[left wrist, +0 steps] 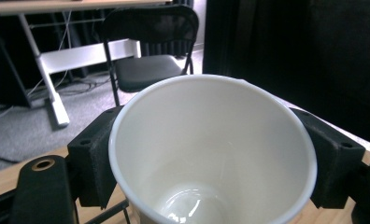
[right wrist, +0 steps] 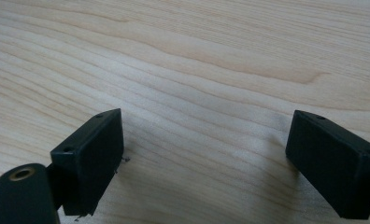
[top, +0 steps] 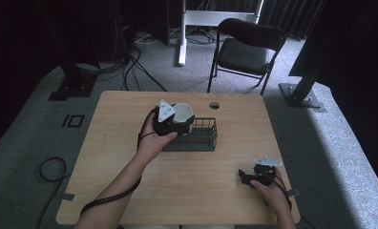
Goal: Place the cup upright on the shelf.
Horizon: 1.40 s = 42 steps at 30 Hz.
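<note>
Center frame, left gripper (top: 173,120) is clamping a white cup (top: 183,113) over the wire basket (top: 204,138) — keep it upright; right gripper (top: 250,178) is idling, fingers (right wrist: 90,158) apart.

White cup (left wrist: 211,154) clamped between the two black jaws of the left gripper (left wrist: 211,168), open mouth tilted toward the camera, glossy bottom visible inside, above a wooden table (left wrist: 5,179), with a black folding chair (left wrist: 148,46) on grey carpet (left wrist: 19,135) beyond.
</note>
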Each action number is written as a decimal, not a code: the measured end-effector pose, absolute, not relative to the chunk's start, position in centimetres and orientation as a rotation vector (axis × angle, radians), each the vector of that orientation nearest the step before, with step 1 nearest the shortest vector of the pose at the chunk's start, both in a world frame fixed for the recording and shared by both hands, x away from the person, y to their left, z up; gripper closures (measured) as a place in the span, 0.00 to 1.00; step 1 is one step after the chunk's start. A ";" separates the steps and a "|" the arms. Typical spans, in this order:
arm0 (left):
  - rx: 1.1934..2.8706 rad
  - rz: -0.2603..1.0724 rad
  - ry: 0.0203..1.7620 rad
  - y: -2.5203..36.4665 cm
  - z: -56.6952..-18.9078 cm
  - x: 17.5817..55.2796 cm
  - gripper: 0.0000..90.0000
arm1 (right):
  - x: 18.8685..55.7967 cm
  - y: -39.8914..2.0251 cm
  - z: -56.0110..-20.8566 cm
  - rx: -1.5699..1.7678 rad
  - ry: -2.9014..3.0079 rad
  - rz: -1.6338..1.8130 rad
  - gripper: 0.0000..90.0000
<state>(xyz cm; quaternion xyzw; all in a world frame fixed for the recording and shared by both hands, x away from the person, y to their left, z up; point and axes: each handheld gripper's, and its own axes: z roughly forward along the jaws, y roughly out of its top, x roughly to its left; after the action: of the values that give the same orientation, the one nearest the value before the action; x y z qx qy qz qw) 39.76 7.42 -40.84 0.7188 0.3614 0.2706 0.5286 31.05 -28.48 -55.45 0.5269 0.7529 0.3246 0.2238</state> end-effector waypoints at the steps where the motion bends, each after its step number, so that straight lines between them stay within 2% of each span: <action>1: 1.720 0.648 0.881 7.3 -41.1 39.9 0.22 | 31.0 -28.5 -55.5 1.454 2.078 0.896 0.12; 17: 1.723 0.641 0.975 6.4 -44.1 42.0 0.22 | 31.0 -28.5 -55.4 1.455 2.079 0.896 0.12; 42: 1.767 0.648 1.003 4.9 -46.8 42.3 0.22 | 31.0 -28.4 -55.5 1.452 2.083 0.901 0.12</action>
<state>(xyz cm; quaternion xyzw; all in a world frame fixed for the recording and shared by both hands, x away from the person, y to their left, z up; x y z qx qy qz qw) 42.34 4.87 -46.76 0.7253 0.4119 0.2661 0.4832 31.04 -28.45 -55.45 0.5256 0.7538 0.3262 0.2218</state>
